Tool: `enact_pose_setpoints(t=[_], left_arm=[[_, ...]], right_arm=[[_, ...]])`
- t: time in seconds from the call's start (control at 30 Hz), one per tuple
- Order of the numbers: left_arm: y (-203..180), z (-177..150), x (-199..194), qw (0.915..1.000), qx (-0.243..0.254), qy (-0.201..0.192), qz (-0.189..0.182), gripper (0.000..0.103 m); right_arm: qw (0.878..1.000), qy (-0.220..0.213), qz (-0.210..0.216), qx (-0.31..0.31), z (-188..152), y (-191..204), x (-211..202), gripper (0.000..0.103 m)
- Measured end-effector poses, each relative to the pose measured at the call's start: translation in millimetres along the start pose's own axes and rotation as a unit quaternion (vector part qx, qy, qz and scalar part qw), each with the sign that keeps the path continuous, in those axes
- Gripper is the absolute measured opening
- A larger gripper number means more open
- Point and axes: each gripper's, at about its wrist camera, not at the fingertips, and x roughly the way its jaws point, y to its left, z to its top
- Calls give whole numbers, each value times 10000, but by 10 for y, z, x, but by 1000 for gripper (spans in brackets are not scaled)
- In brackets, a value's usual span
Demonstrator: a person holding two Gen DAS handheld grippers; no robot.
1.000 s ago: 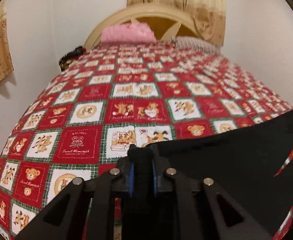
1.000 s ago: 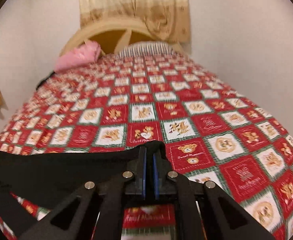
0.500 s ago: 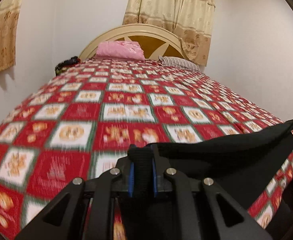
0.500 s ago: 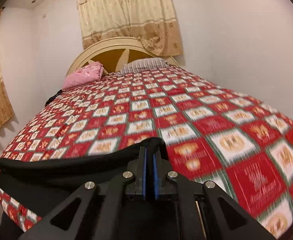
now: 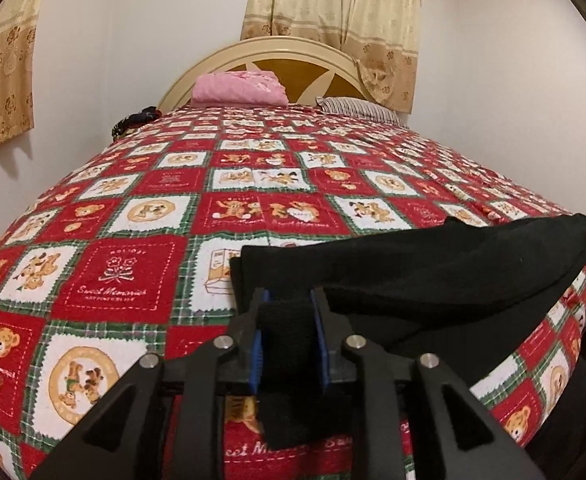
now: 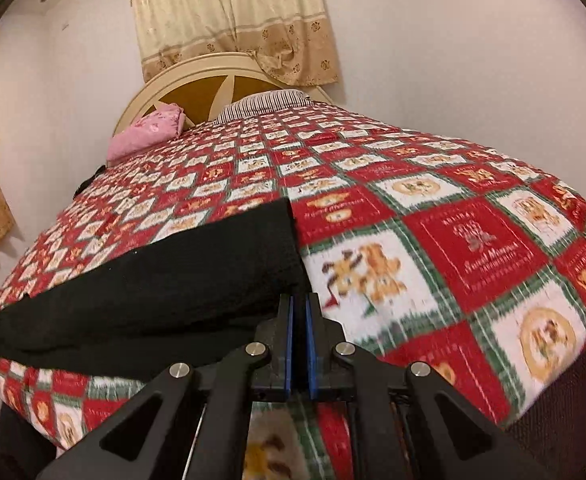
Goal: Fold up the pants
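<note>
Left gripper [image 5: 287,308] low over the foot of the bed, jaws clenched on a black strip of the black fabric pants [image 5: 445,268] | right gripper [image 6: 299,312] level, jaws pinching the pants' other end [image 6: 165,276] | pants stretched across the red teddy-bear patchwork bedspread [image 5: 229,168] | count: one pants, two pillows, pink [image 5: 239,88] and striped [image 5: 357,108]

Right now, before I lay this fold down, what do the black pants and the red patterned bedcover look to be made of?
The black pants look like a soft matte knit, perhaps fleece or cotton jersey: no sheen, faintly nubby surface, limp rounded folds. The red, white and green teddy-bear bedcover looks like printed woven cotton, possibly quilted: flat matte print with stitched-looking borders. Neither is certain from these views.
</note>
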Motion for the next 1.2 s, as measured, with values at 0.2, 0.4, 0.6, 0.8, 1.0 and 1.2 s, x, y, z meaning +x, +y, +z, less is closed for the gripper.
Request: enact_pose_setpoints(t=[0.2, 0.4, 0.6, 0.8, 1.0, 1.2], left_arm=[[-18, -34, -126, 9998, 41, -170, 1, 27], [24, -144, -240, 9999, 32, -129, -37, 28], [77, -203, -484, 9994, -29, -222, 261, 45], [74, -168, -535, 9987, -152, -369, 325, 45], [-180, -136, -422, 9984, 420, -276, 264, 46], [-298, -135, -343, 9970, 731, -186, 199, 50]], right_arm=[[9995, -132, -279, 108, -3, -59, -199, 0], [9948, -44, -630, 801, 13, -384, -289, 1], [9999, -38, -100, -76, 260, 454, -438, 59], [9744, 287, 857, -2058, 271, 2282, -177, 59], [9027, 850, 1970, -3729, -384, 3927, 142, 59], [8482, 1008, 2248, -4689, -979, 4770, 385, 59]])
